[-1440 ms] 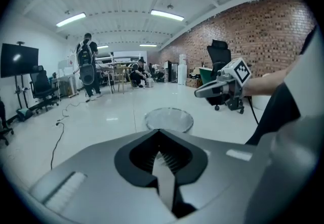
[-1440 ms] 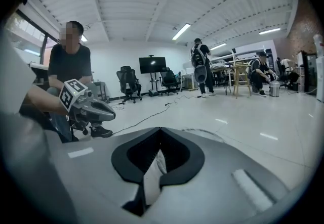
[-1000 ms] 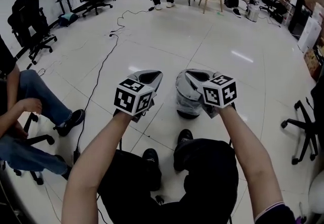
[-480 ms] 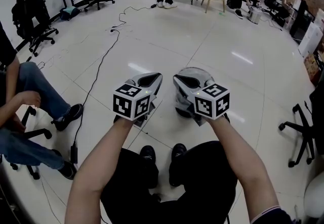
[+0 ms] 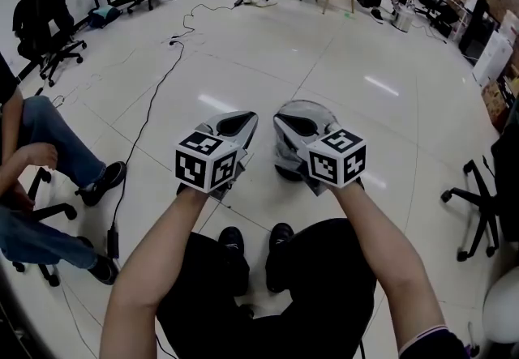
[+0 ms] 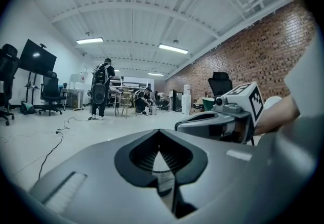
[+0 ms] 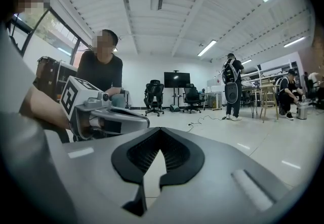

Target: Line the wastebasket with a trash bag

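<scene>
Findings at this moment: my left gripper (image 5: 242,122) and right gripper (image 5: 285,124) are held out level in front of me, close beside each other but apart, above the tiled floor (image 5: 365,66). Both sets of fingers are clenched fully together. Each gripper view shows the toothed pads meeting along a seam, and I can make out nothing held between them. The wastebasket (image 5: 281,163) stands on the floor just beyond my feet, on the far side of the right gripper, which covers most of it from above. Only part of its near-left wall and its dark base show. A pale grey film appears to lie over its wall and rim, which suggests a bag is already in place, though I cannot confirm how well it is seated. Change noted: a second ago the right gripper sat further right and left more of the basket's body open to view. It has since drawn in towards the left gripper, while the left has barely shifted. My judgement is that neither gripper is working the bag now. With empty, clenched fingers hovering above and short of the basket, the lining is either finished or paused, and an inspection of the rim would settle which.
</scene>
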The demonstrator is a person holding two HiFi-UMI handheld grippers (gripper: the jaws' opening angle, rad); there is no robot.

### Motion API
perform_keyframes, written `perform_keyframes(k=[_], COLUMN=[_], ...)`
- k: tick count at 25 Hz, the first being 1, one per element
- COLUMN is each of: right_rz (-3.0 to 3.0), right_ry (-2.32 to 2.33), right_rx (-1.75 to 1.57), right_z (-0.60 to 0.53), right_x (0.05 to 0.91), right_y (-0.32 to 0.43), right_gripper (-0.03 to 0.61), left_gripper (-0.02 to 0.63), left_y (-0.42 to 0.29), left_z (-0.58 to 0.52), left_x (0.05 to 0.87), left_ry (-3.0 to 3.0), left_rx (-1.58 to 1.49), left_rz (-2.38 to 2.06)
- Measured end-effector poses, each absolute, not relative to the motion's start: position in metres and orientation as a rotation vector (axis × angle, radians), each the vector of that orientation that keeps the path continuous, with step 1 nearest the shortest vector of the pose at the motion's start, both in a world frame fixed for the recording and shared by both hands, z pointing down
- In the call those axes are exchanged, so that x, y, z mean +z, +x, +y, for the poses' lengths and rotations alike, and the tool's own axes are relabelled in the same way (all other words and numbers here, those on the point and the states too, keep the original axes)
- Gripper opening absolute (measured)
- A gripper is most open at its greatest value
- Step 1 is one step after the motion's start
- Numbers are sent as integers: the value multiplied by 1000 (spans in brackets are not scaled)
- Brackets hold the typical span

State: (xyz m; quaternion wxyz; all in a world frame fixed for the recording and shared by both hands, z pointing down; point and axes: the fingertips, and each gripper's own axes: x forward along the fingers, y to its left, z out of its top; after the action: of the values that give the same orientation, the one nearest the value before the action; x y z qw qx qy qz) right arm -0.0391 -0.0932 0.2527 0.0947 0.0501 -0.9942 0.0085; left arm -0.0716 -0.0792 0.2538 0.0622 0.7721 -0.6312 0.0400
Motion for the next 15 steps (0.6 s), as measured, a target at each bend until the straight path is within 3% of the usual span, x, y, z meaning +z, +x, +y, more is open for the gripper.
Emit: perform_keyframes(k=[15], right_rz=[-2947], right_ry=[160], right_rx=[12], right_z=[-93], right_x=[253], right_y=[-37], right_gripper=[0], left_gripper=[12], left_y=[-70], left_z=[-80], left_x=[258], left_ry=[2333], left_rx=[129], left_rz=[-1898])
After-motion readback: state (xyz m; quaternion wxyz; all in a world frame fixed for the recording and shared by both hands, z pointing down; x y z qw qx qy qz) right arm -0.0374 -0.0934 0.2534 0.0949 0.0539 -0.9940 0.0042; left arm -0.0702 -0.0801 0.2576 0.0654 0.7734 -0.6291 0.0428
